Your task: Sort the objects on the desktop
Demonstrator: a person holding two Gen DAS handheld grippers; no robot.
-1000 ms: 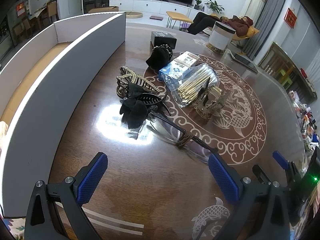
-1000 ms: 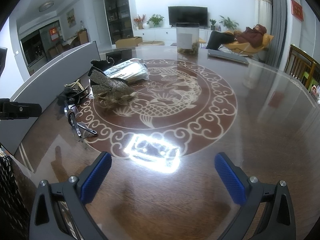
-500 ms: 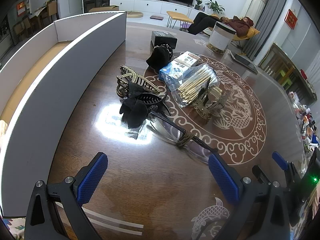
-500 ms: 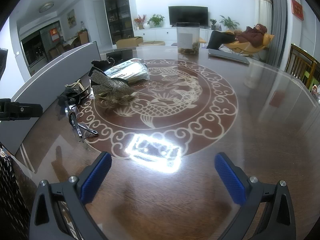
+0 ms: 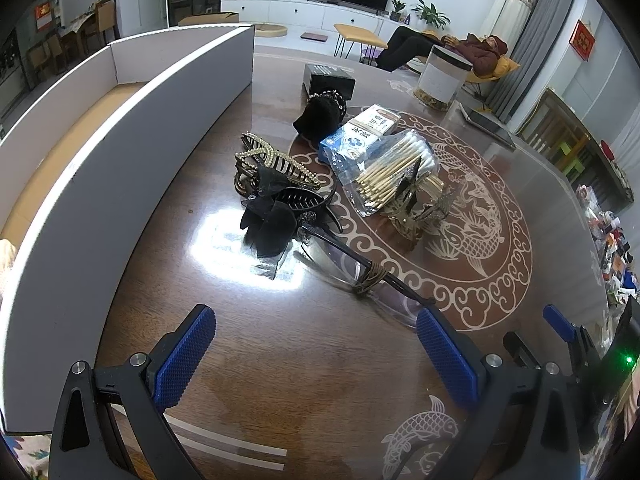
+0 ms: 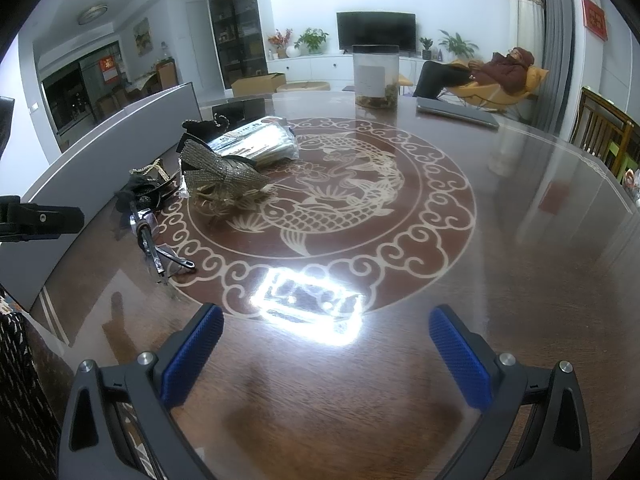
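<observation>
A heap of small items lies mid-table: a black bow hair clip (image 5: 272, 224), a pearl-trimmed clip (image 5: 276, 160), glasses (image 5: 360, 272), a bag of cotton swabs (image 5: 392, 172), a blue tissue pack (image 5: 352, 140), a gold sparkly bow clip (image 5: 416, 208) (image 6: 220, 176) and a black scrunchie (image 5: 320, 116). My left gripper (image 5: 316, 356) hovers open just short of the glasses, nothing between its fingers. My right gripper (image 6: 326, 354) is open too, over bare table to the right of the heap. The right gripper (image 5: 560, 328) shows at the left wrist view's right edge.
A long white-walled cardboard tray (image 5: 132, 120) runs along the table's left side. A black box (image 5: 328, 80), a clear jar (image 6: 376, 76) and a flat laptop (image 6: 456, 114) sit farther back. A person reclines in a yellow chair (image 6: 496, 76) beyond the table.
</observation>
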